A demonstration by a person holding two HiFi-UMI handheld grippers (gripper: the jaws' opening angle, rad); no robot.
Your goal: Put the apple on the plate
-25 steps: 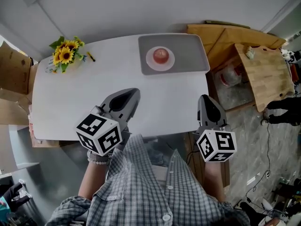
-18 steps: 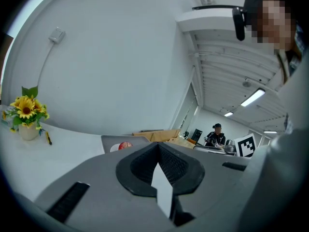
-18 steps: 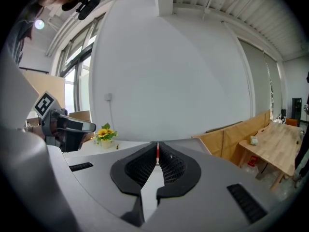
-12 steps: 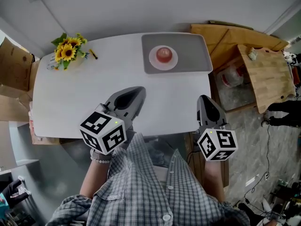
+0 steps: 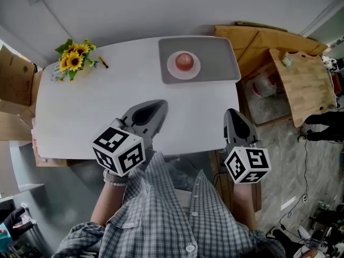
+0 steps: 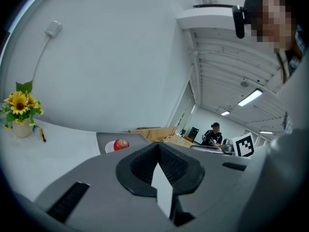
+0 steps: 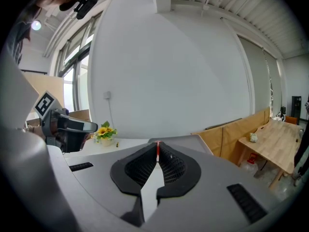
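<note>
A white surface (image 5: 97, 112) fills the middle of the head view, its near edge running just in front of the person's checked shirt (image 5: 172, 214). To the right of it, on the floor side, stands a pale wooden bench (image 5: 303, 85), and a brown cardboard box (image 5: 13, 79) sits off the left end.

At the far right of the surface lies a grey tray (image 5: 220, 63) with rounded corners.

The left tongs (image 5: 160, 103) hang over the near middle of the surface, pointing toward the tray and well apart from it. In the left gripper view the left tongs (image 6: 158, 146) have their two dark pads pressed together at the tip, with nothing between them. The right tongs (image 5: 232, 112) hang at the near right corner of the surface, pointing the same way. In the right gripper view the right tongs (image 7: 157, 146) are likewise closed tip to tip and carry nothing; a thin red sliver shows where the tips meet, and what it is cannot be told.

A small white plate (image 5: 172, 70) rests on the left part of the tray. A bunch of sunflowers (image 5: 74, 62) stands at the far left corner of the surface.

The red apple (image 5: 184, 61) sits on the middle of the plate, touched by neither tongs. A short dark pen (image 5: 104, 64) lies just right of the sunflowers.
</note>
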